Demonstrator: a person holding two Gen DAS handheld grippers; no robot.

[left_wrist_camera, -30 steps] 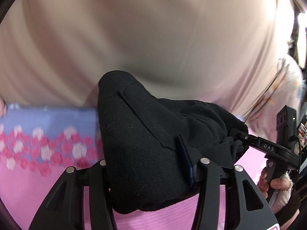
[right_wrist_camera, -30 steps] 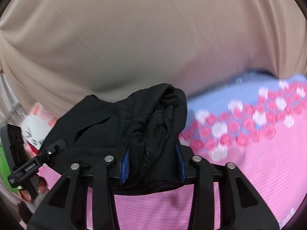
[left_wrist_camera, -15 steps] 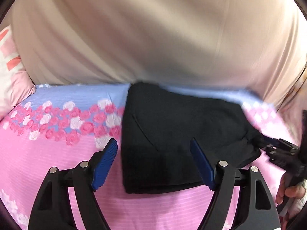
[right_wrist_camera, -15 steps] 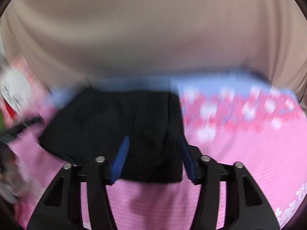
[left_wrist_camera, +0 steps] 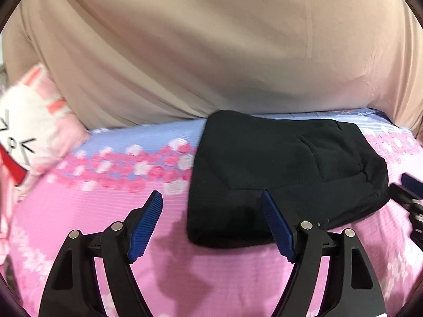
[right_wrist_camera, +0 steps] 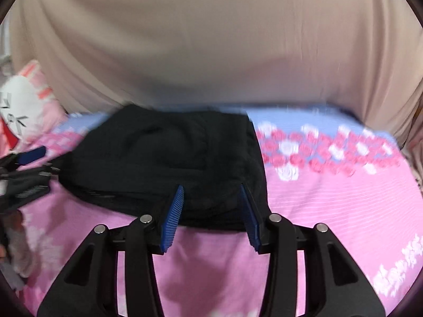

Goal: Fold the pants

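Pants (left_wrist_camera: 285, 174): black, folded into a compact thick stack, flat on the bed (left_wrist_camera: 111, 211). A curved pocket seam shows on top, with layered folded edges along the near side.

Left tongs (left_wrist_camera: 211, 220): spread wide, gripping nothing. Pants sit ahead and to the right of them; the right pad (left_wrist_camera: 276, 227) overlaps the stack's near-left corner in view, contact unclear, while the left pad (left_wrist_camera: 145, 227) is over bare sheet.

Right tongs (right_wrist_camera: 210, 216): parted, nothing between them. The pants (right_wrist_camera: 169, 158) lie directly ahead and spread to the left; both pads line up with the stack's near-right edge, and I can't tell if they touch.

Bed sheet is pink with a blue band and a rose print beyond the stack. A beige curtain (right_wrist_camera: 211, 39) hangs behind the bed. A pink-and-white cat pillow (left_wrist_camera: 29, 132) lies far left of both tongs. No containers in view. The right-wrist view is motion-blurred.
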